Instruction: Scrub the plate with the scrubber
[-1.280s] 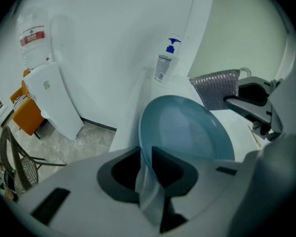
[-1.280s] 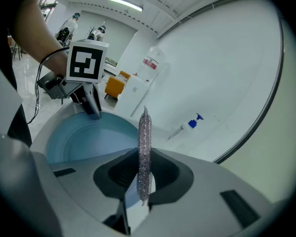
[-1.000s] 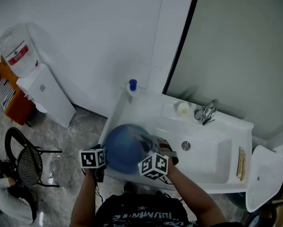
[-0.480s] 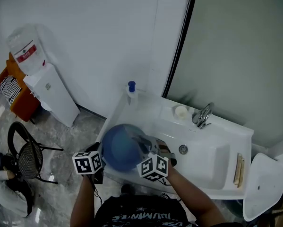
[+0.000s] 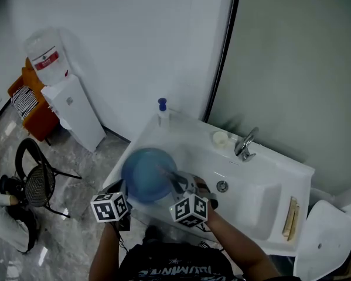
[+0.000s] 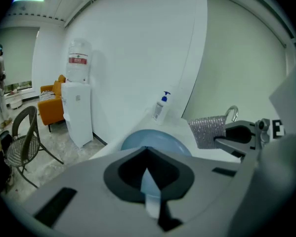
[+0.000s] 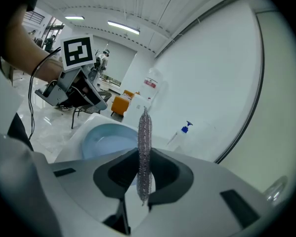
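Left tongs (image 6: 148,157), just closed on the rim of the plate (image 5: 147,174), hold it above the sink's (image 5: 292,168) left end; right tongs (image 7: 144,168) clamp the scrubber (image 7: 144,137) near it, with scrubbing apparently still to begin.

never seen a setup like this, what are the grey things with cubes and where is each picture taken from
No robot here: a person holds a two-jaw gripper in each hand; the patterned cubes belong to them. The wide picture comes from a camera on the person's head, looking down at a white sink with a tap and soap bottle. The other two come from cameras riding on the grippers. The left gripper has just been closing its jaws and pinches the rim of the blue plate. The right gripper is shut on the silver scrubber.
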Motion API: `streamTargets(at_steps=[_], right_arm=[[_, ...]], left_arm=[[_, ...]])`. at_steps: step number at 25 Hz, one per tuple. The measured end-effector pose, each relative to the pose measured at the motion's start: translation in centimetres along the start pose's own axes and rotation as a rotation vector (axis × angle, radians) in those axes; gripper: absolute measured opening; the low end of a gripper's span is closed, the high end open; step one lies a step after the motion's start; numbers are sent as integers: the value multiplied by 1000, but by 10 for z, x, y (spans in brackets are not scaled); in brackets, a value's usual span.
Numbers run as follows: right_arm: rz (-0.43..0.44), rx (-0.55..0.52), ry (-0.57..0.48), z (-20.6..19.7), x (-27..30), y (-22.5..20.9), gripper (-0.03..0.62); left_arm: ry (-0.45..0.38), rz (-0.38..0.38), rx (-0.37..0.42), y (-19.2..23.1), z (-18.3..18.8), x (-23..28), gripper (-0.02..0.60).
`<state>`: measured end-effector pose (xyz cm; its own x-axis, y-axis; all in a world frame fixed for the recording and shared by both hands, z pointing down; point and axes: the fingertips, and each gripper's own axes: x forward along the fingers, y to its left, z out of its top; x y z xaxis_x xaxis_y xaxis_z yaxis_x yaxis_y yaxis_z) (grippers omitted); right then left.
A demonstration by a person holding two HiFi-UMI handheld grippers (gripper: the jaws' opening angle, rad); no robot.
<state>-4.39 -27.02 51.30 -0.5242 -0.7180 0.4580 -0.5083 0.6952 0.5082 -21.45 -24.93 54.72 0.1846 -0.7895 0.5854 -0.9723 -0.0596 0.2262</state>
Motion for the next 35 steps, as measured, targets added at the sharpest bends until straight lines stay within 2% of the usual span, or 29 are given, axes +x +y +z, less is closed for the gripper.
streamTargets(at_steps=[8,18,24,31,35], right_arm=[[62,-14,-43,-15,-40,12,75],[146,-1,-91,-39,-84,33,75],[182,87,-90,-48,-98,47,75],[198,124,-80,-54,-98,59,75],[197,138,-70,-57,-107,68,75]], left_arm=[[-81,19,-63,-37,-27,-42,17],[-117,81,-177,-71,-81,-94,17],[-116,85,-179,-85,-95,-119,17],[-138,75,-203,-88,-105,-132,17],[-133,54,-224,-95,-123,-142,17]])
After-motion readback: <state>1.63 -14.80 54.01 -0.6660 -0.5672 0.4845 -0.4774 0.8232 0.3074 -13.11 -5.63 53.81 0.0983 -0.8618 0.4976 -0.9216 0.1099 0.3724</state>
